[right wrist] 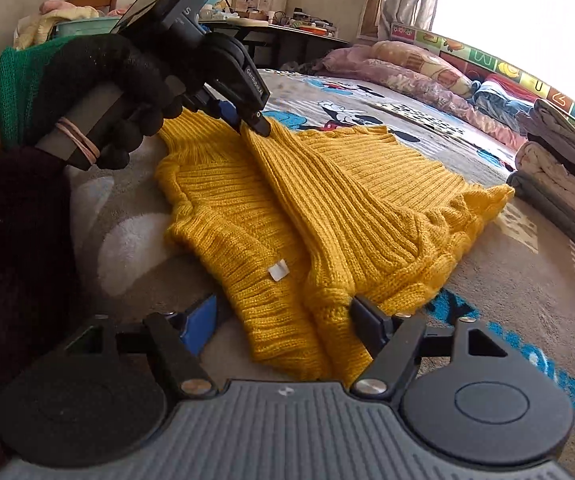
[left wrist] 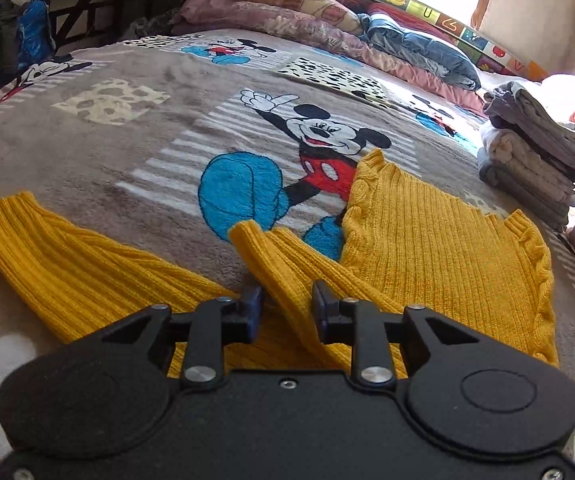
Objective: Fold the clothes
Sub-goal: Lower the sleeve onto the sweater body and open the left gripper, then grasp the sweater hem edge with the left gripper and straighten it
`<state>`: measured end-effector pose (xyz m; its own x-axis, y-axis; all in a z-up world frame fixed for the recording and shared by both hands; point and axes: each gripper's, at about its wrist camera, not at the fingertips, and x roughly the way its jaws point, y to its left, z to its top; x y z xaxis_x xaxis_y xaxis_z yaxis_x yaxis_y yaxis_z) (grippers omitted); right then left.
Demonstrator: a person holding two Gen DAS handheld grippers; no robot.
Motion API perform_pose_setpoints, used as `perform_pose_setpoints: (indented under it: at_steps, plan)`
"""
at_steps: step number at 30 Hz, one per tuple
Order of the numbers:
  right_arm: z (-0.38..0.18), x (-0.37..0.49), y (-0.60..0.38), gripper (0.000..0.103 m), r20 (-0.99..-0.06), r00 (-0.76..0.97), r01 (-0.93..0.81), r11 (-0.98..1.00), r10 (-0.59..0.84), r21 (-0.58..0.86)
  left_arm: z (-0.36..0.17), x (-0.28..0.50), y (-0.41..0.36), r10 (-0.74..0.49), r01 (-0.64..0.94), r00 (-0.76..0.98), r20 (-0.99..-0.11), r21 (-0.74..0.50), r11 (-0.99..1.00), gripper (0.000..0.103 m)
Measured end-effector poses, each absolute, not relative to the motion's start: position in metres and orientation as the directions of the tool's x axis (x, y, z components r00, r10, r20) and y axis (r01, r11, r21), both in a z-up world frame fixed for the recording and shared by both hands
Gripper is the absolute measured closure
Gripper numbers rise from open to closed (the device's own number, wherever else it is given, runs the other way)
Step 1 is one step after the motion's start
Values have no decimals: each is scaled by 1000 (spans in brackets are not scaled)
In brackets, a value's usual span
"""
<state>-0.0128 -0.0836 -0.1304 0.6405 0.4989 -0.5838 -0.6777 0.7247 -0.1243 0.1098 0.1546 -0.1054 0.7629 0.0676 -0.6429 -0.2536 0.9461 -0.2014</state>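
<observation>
My left gripper [left wrist: 287, 308] jaws, slightly parted, straddle the folded-over sleeve [left wrist: 283, 264] of the yellow sweater [right wrist: 327, 208] running straight ahead, while my right gripper [right wrist: 287, 320], nearer the collar, gapes wide and grips nothing.

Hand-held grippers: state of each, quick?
Left hand-held gripper: partly open, yellow sweater sleeve between its fingers, not pinched.
Right hand-held gripper: open around the sweater's collar.
</observation>
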Motion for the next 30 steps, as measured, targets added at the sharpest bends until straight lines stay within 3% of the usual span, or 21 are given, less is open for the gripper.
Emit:
perform_pose_setpoints:
  at_steps: [6, 10, 13, 17, 19, 23, 30]
  plan:
    - [-127, -20, -95, 30, -503, 695, -655, 740, 514, -149, -93, 109, 155, 195, -355, 776, -600, -160, 921, 78]
    - [-128, -11, -96, 21, -447, 723, -635, 762, 527, -127, -77, 113, 131, 61, -218, 824, -564, -217, 951, 78]
    - [-137, 2, -92, 20, -470, 686, -658, 749, 555, -77, -63, 125, 91, -78, -44, 828, -556, -203, 978, 78]
    - [-141, 3, -89, 13, -487, 662, -680, 729, 570, -70, -50, 150, 31, -242, 172, 791, -562, -174, 969, 66]
    - [-143, 4, -89, 11, -491, 651, -688, 724, 579, -57, -48, 169, -4, -290, 273, 761, -581, -118, 955, 65]
    - [-146, 2, -85, 8, -500, 623, -712, 701, 601, -46, -58, 215, -45, -318, 348, 687, -654, -88, 933, 65]
    - [-146, 1, -86, 6, -501, 599, -731, 682, 625, -25, -80, 287, -70, -341, 345, 587, -735, -154, 926, 68]
